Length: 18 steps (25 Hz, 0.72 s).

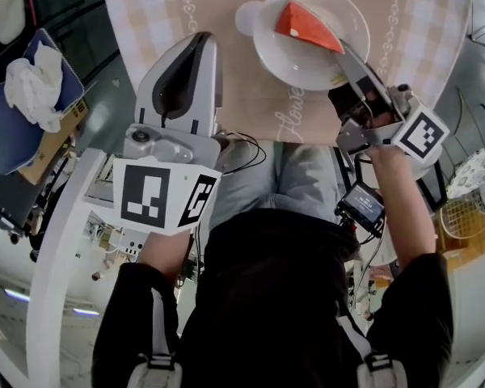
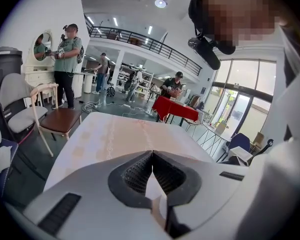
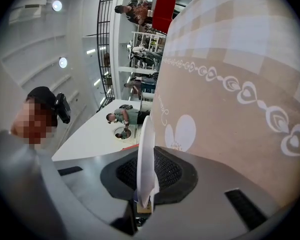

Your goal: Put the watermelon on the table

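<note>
Over the table's (image 1: 250,107) near edge, the left gripper (image 1: 200,43) hovers clenched and empty. The right gripper (image 1: 346,59) grips the near rim of the plate (image 1: 295,63); the watermelon (image 1: 307,24) wedge lies on that plate, farther in. Off the table's left side lies a crumpled cloth (image 1: 32,83).

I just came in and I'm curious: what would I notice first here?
The red watermelon on a white plate, at the top of the head view against the beige table. The right gripper pinches the plate's rim; the left gripper, shut and empty, points over the table beside it.
</note>
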Available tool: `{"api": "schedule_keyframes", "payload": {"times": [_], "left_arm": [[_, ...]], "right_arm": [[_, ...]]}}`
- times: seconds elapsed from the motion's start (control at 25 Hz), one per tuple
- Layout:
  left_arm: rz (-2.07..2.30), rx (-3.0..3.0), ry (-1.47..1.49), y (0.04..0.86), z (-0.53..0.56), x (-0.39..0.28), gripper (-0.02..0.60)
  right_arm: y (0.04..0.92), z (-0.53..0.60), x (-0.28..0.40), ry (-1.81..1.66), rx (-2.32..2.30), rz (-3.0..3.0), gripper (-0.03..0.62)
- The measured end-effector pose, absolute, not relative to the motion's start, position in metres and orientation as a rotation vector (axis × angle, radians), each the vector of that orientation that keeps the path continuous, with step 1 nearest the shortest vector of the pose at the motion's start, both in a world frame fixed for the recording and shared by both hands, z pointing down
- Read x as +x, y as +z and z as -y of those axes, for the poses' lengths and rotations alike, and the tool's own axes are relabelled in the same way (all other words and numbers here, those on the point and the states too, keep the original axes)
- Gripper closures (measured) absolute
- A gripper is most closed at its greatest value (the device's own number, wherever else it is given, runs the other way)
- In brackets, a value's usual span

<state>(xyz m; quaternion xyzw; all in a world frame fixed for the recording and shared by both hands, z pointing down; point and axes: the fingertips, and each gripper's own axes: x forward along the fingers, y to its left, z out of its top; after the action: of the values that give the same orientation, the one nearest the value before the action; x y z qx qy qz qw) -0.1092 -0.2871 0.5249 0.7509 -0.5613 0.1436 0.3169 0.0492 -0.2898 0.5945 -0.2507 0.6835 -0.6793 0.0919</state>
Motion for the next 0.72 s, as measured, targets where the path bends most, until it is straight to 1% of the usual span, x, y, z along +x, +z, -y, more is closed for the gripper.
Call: {"api": "schedule_keyframes", "payload": {"times": [0.72], "left_arm": [[1.454,1.972,0.391,0.540,0.298,-0.111,0.568]], "right_arm": [[0.617,0.291,0.047,-2.056,-0.797,-2.011,0.560]]}}
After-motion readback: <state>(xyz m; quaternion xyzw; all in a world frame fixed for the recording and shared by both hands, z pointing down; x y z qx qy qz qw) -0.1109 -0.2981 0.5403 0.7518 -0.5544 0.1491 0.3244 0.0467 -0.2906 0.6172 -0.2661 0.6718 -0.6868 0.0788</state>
